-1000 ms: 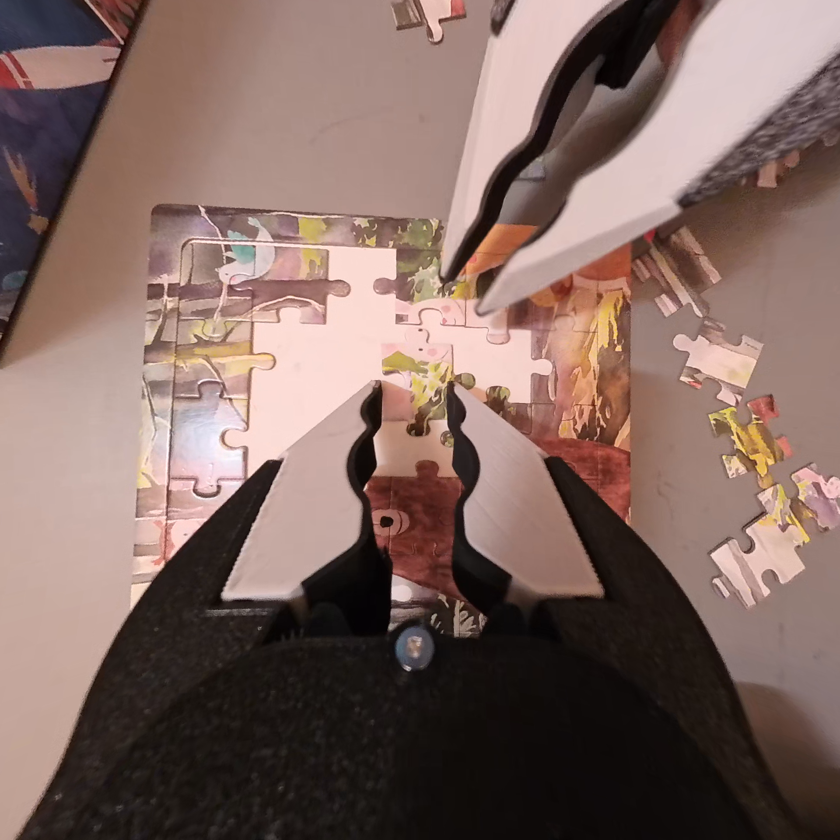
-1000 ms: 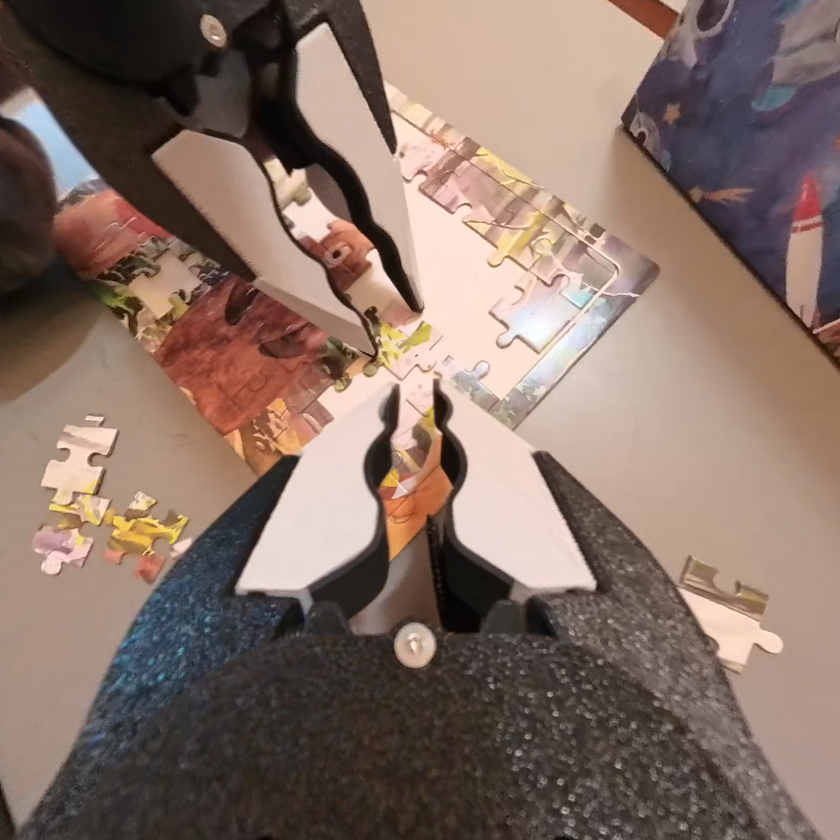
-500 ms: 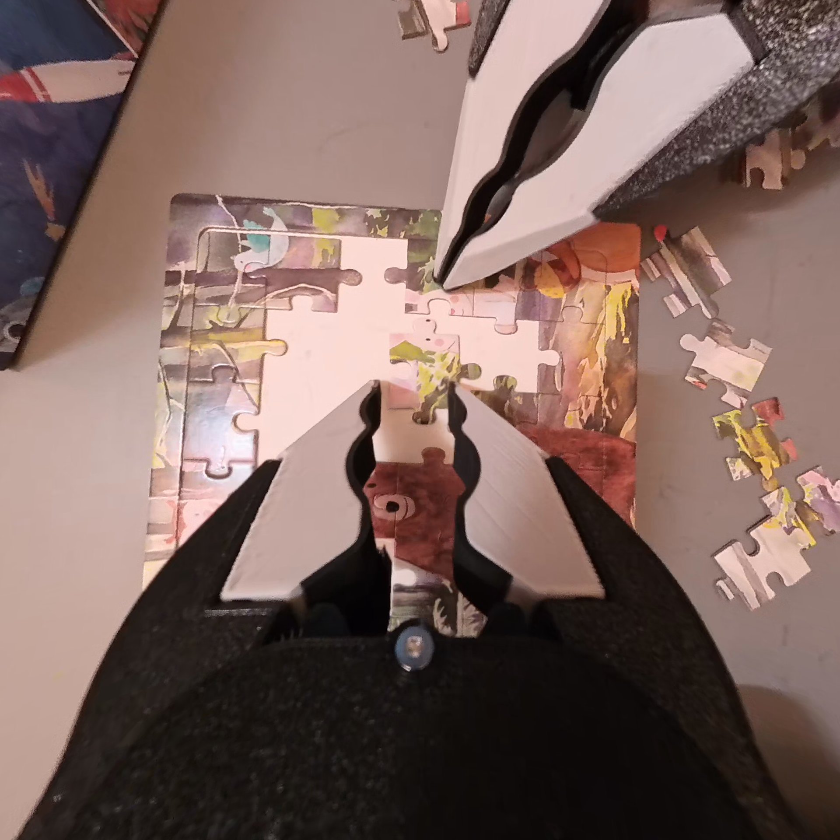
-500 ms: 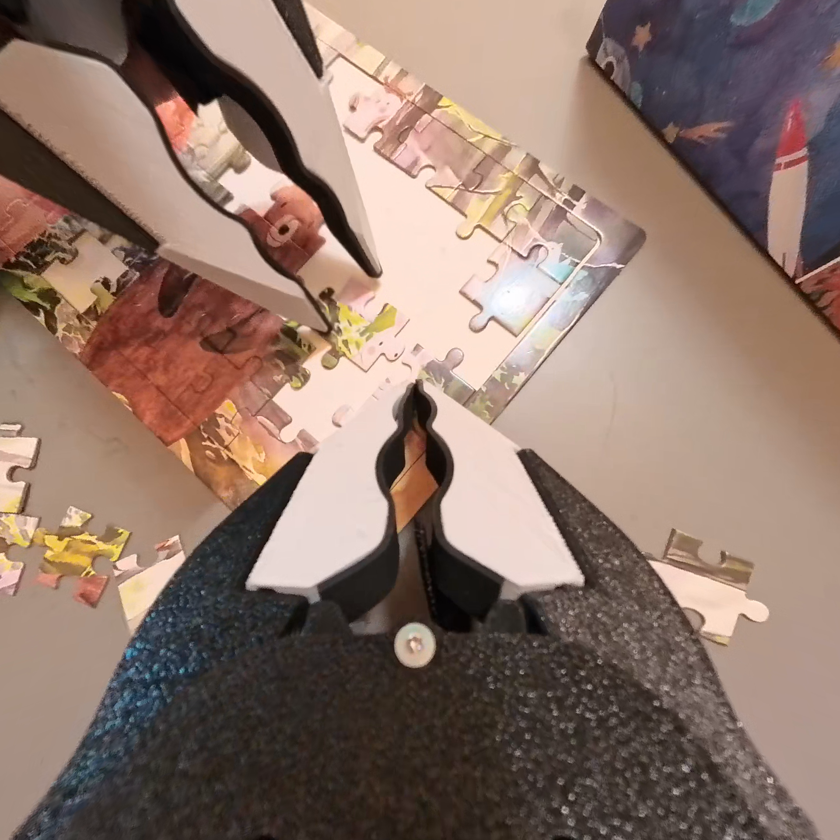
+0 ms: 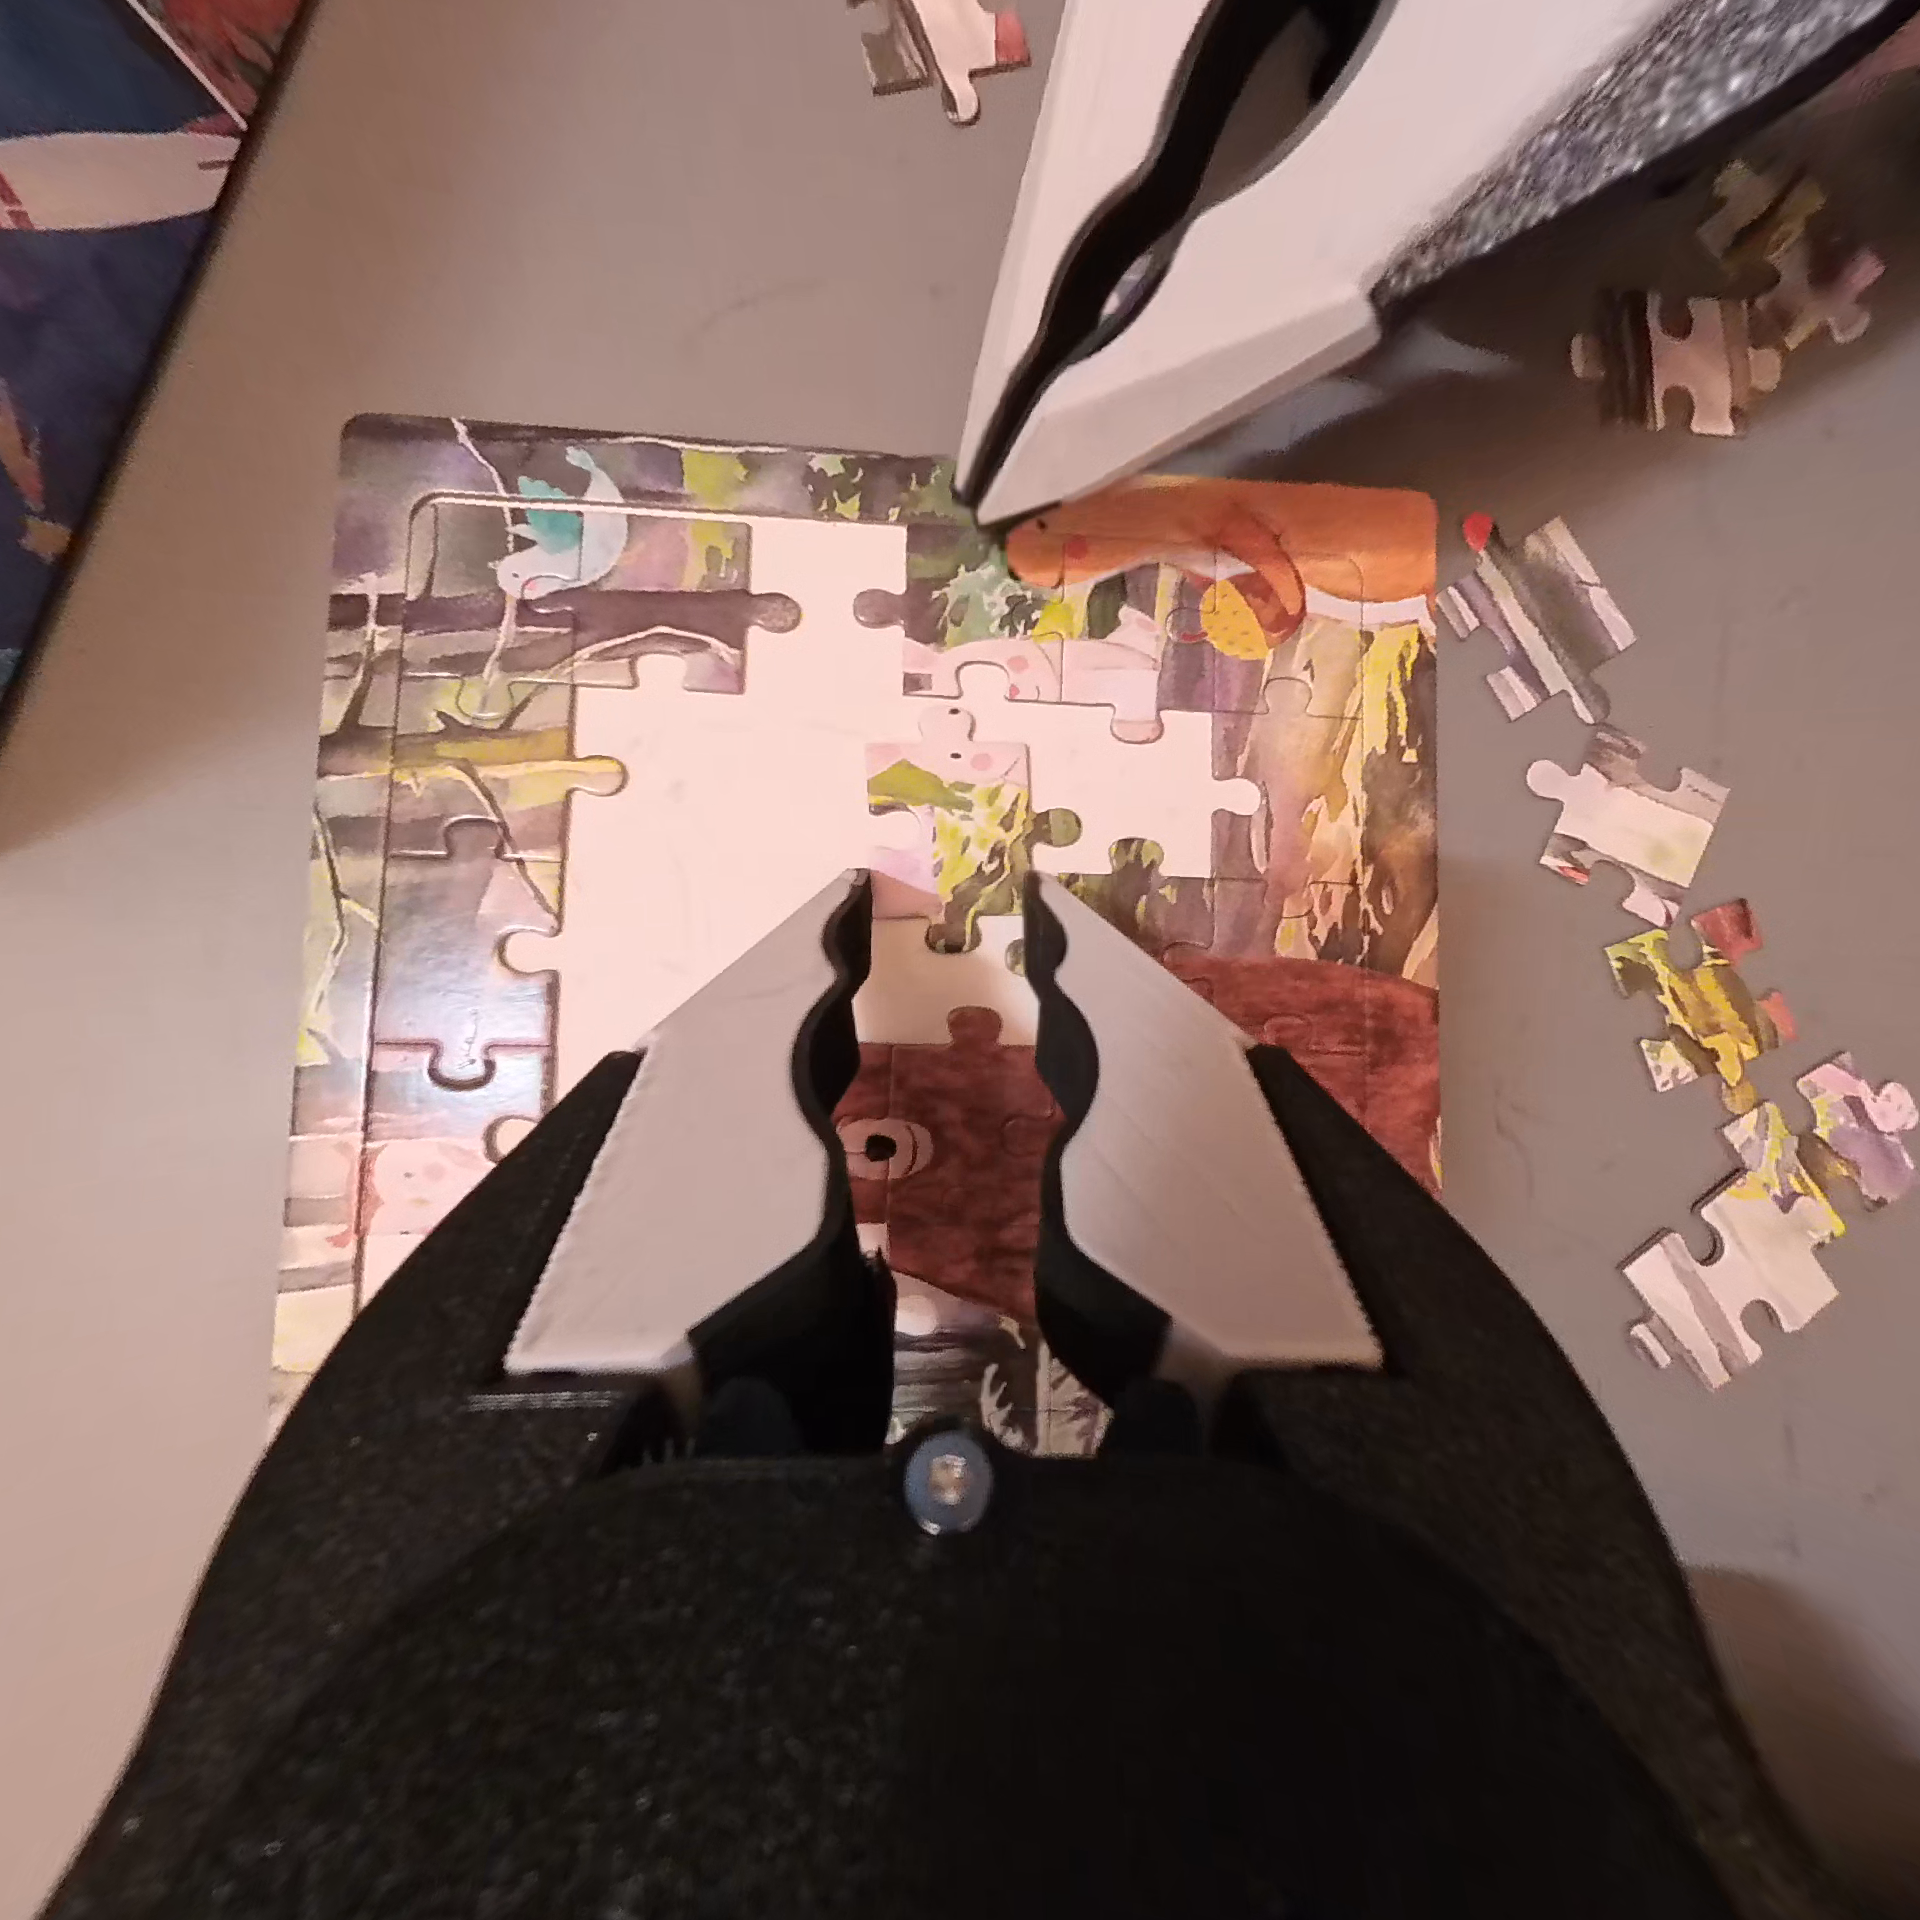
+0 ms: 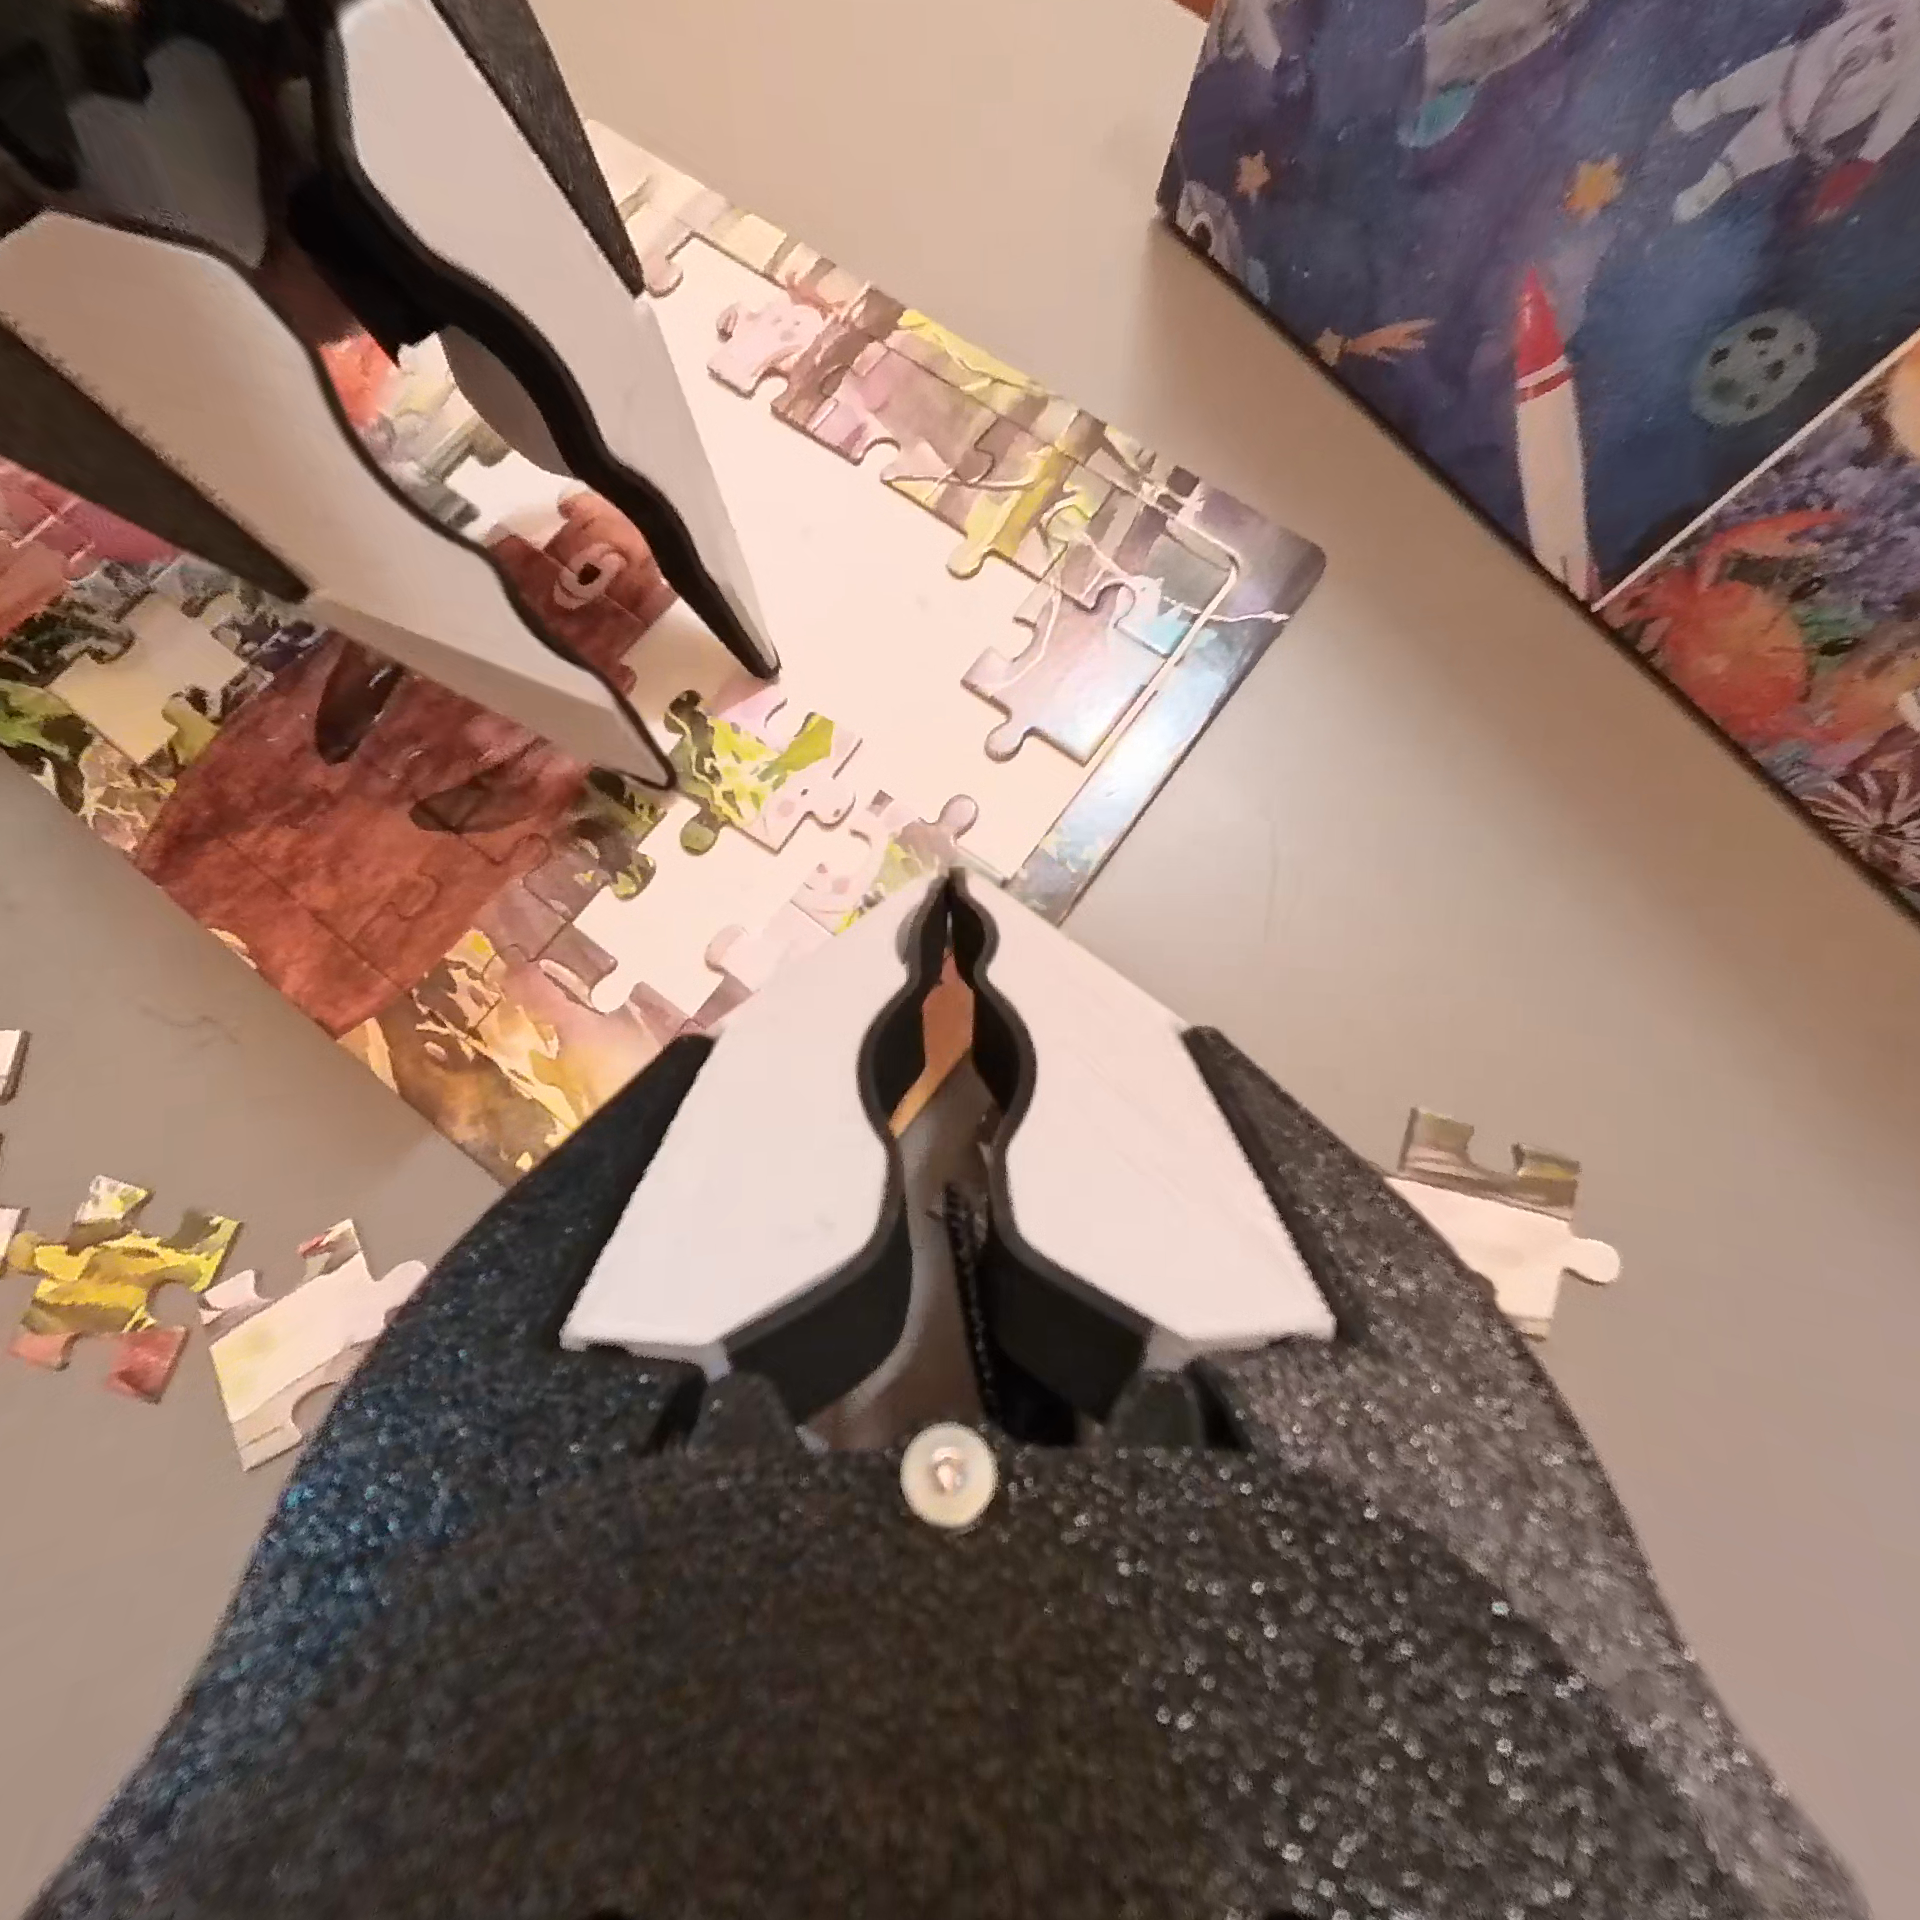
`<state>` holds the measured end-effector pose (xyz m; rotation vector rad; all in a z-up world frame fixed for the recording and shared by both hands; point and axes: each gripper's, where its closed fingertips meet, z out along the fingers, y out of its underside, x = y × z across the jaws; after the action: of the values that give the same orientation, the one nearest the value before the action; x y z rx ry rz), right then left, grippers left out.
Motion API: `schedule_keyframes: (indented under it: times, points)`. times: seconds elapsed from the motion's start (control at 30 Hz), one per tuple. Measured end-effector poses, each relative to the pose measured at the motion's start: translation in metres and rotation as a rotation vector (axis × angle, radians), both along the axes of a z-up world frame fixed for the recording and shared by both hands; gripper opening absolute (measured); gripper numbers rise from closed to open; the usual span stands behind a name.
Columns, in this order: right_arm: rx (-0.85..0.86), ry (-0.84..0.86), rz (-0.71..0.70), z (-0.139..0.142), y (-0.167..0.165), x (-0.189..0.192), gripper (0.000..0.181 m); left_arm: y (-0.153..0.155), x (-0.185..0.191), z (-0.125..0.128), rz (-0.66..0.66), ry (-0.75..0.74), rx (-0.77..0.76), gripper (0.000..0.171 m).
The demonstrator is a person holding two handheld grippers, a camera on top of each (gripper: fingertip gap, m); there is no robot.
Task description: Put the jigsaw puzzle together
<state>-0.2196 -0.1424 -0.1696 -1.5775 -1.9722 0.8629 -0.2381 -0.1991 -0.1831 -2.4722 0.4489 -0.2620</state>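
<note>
The jigsaw tray [image 5: 457, 997] lies on the grey table, partly filled, with white bare patches in the middle. A green and pink piece [image 5: 961, 821] sits alone in the bare patch. My left gripper [image 5: 945, 878] is open and empty, its tips at the near edge of that piece. It also shows in the right wrist view [image 6: 712, 722], above the same piece [image 6: 758, 769]. My right gripper [image 6: 951, 883] is shut with nothing in it. In the left wrist view its tip [image 5: 982, 509] rests at the tray's far edge, beside an orange part of the picture.
Several loose pieces [image 5: 1631, 821] lie right of the tray, a small stack [image 5: 1683, 364] farther back, and one more [image 5: 935, 52] beyond the tray. In the right wrist view a piece [image 6: 1496, 1236] lies beside the right gripper. A blue picture box [image 6: 1558, 260] stands by the tray. Some 7 centimeters of space lies between my two pairs of fingers.
The right gripper has closed from slightly open to shut and drawn back toward the tray's far edge. The left gripper stays open at the green piece.
</note>
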Motion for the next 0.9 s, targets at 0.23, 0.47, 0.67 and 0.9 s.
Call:
schedule_keyframes:
  times: [0.23,0.47,0.67,0.9]
  points:
    - [-0.049,0.062,-0.009,0.016,0.0,0.0,0.0,0.004,-0.004,0.003,0.009,0.005,0.029,0.007]
    - [-0.024,-0.001,0.12,-0.002,-0.029,0.002,0.012,0.004,-0.005,0.003,0.018,0.021,0.024,0.023]
    - [-0.008,-0.002,0.12,-0.002,-0.029,0.002,0.013,0.009,0.001,0.001,0.008,0.042,0.03,0.043]
    - [-0.011,-0.005,0.116,-0.002,-0.026,0.005,0.012,0.007,0.007,0.0,-0.022,0.08,0.01,0.042]
